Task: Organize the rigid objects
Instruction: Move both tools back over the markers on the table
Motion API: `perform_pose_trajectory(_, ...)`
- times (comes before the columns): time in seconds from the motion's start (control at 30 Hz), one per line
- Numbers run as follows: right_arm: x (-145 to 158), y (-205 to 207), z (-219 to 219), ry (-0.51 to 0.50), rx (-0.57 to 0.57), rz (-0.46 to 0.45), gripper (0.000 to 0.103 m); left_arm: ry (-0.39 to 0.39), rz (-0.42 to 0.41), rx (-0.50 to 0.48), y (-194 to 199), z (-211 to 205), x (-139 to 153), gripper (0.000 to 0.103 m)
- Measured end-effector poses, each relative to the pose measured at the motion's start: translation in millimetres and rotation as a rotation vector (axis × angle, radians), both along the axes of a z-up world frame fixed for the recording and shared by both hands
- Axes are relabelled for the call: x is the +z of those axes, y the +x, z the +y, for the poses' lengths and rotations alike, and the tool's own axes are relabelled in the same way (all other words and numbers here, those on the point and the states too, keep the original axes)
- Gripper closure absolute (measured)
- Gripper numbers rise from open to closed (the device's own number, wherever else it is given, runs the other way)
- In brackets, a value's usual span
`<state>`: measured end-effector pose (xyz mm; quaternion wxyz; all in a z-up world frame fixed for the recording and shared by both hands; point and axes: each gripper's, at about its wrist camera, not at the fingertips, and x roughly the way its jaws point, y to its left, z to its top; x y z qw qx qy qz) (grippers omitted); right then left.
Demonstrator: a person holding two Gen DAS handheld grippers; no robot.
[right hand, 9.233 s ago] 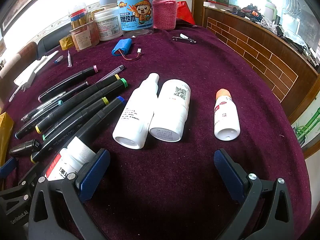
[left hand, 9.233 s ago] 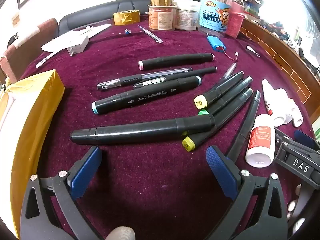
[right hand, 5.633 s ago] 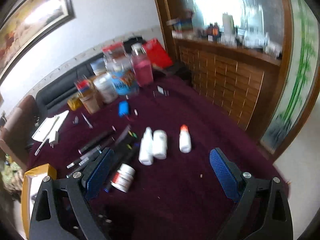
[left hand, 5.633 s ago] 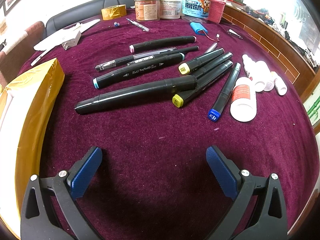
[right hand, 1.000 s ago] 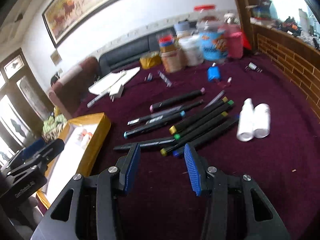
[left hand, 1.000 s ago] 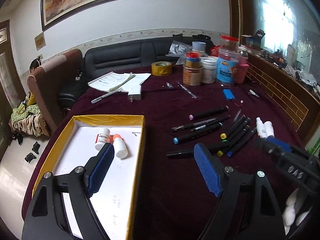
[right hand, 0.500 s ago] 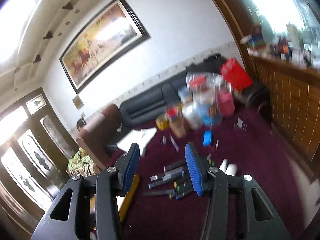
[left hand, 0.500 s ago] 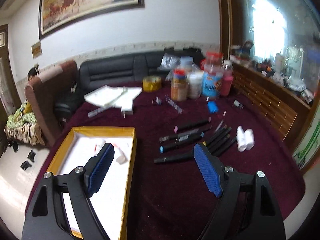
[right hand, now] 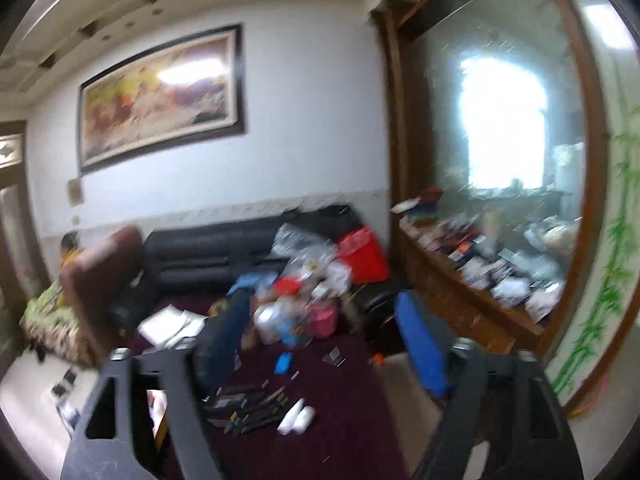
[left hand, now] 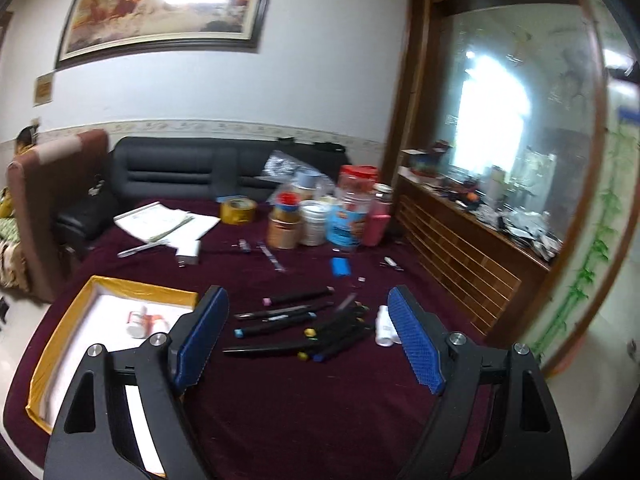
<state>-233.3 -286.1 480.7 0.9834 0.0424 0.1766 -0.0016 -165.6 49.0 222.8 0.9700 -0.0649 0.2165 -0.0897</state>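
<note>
Both tongs open, empty, high above the surface (left hand: 304, 408).
Left tongs (left hand: 308, 340) wide; right tongs (right hand: 320, 344) just opened, view blurred; re-approach could scatter the markers (left hand: 304, 328).

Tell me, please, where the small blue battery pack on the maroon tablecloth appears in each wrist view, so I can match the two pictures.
Left wrist view: the blue battery pack lies centre frame, beyond the markers, in front of the jars.
Right wrist view: it lies lower centre, blurred, between the tongs' blue pads, beyond the markers.
Shared landmark: the pink bottle standing behind it.
</note>
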Motion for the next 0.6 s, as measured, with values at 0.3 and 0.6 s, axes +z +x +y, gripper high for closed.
perform_pose_trajectory(0.3,-177.2,71.1,76.4,0.302,0.293,0.185,0.028,0.007,0.033,-0.047,-5.8,-16.8,-20.3,0.021)
perform_pose_trajectory(0.6,-282.0,136.2,125.6,0.37,0.228,0.359,0.028,-0.263,0.049,-0.155,6.9,-14.6,-35.0,0.02)
